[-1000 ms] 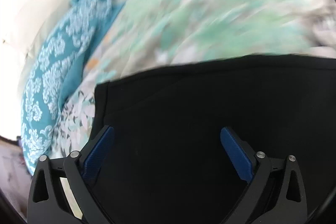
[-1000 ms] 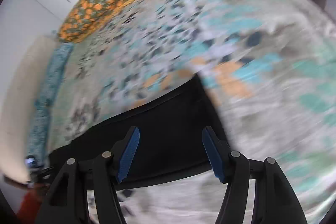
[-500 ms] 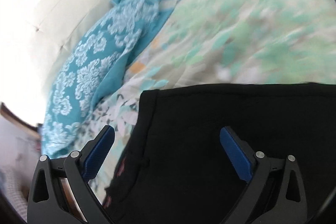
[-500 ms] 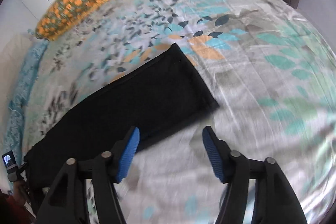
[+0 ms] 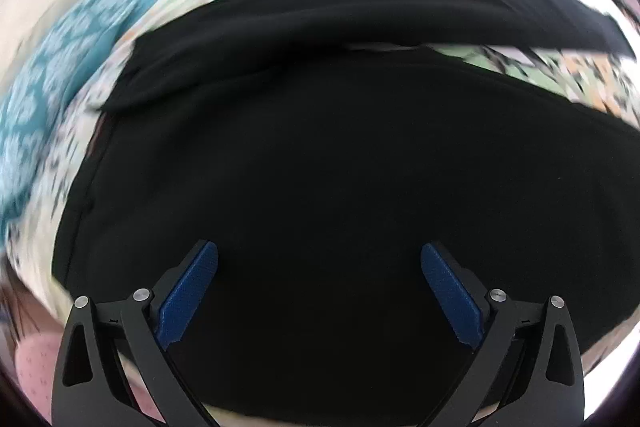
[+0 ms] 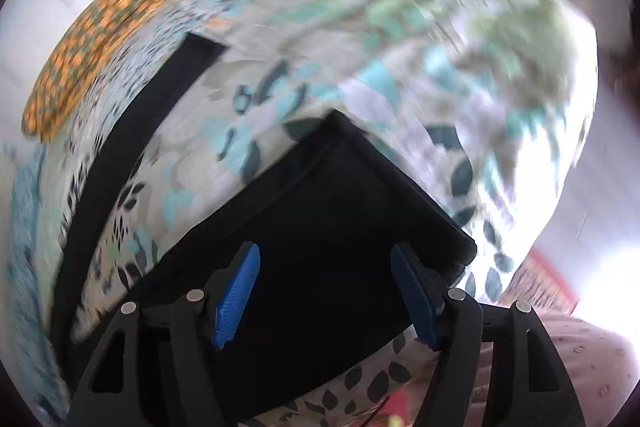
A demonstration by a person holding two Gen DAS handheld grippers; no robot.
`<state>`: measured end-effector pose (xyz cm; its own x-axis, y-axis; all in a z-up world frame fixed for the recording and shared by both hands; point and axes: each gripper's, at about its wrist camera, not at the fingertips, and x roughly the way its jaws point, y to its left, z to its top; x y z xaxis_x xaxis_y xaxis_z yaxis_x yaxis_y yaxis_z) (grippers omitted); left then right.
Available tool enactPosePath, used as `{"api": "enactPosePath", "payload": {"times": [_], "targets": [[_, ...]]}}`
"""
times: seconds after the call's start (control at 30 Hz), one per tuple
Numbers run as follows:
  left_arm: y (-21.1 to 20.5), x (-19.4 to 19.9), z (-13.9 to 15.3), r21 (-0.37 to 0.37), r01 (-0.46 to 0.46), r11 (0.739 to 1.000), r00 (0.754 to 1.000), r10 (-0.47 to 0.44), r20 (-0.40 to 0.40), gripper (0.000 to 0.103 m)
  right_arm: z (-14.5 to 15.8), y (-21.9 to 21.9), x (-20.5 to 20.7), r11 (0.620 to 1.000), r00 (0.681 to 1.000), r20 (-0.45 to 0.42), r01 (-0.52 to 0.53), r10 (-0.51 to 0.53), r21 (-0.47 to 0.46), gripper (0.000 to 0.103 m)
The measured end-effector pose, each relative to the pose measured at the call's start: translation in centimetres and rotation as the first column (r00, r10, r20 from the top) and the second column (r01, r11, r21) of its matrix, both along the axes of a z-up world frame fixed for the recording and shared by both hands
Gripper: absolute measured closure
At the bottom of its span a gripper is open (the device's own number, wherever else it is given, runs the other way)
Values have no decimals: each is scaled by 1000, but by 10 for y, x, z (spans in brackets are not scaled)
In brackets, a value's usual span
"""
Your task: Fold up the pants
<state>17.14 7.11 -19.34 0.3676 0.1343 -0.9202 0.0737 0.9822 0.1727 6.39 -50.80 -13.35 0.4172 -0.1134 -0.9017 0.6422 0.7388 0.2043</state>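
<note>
Black pants (image 5: 320,155) lie spread on a floral bed sheet (image 6: 400,47). In the left wrist view they fill the middle, with the far leg (image 5: 360,11) stretching across the top. My left gripper (image 5: 319,249) hovers open above the wide part, nothing between its blue pads (image 5: 188,295). In the right wrist view the near leg's end (image 6: 340,195) lies under my right gripper (image 6: 326,250), which is open and apart from the cloth. The far leg (image 6: 160,99) runs up the left side. Both views are blurred by motion.
A teal patterned pillow (image 5: 52,75) lies at the left of the bed, an orange patterned pillow (image 6: 88,39) at the far end. The bed's edge drops off at the right (image 6: 576,147). The person's pink dotted clothing (image 6: 580,367) shows at the bottom.
Both grippers have swept across the bed. The pants now fill the left view and a second leg has come into sight. The right gripper went from bare sheet to over the near leg's end.
</note>
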Motion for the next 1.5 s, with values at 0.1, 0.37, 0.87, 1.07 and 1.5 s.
{"api": "enactPosePath", "payload": {"times": [0.1,0.37,0.87,1.07,1.5], "targets": [[38,8,12,9,-135,991,989,134,67,1,7,56,12,986,986,19,-162,163,-38,31],[107,16,-3,-80,-331,940,943,333,13,0,-33,179,29,857,858,-110,-511,502,-71,26],[98,0,-13,-35,-332,942,938,334,94,0,-49,177,36,849,856,-123,-515,502,-120,0],[80,11,24,-96,-199,975,963,213,168,1,-49,180,32,850,864,-113,-504,491,-152,0],[110,143,-15,-73,-240,968,971,241,5,0,-51,180,28,842,862,-79,-507,501,-185,0]]}}
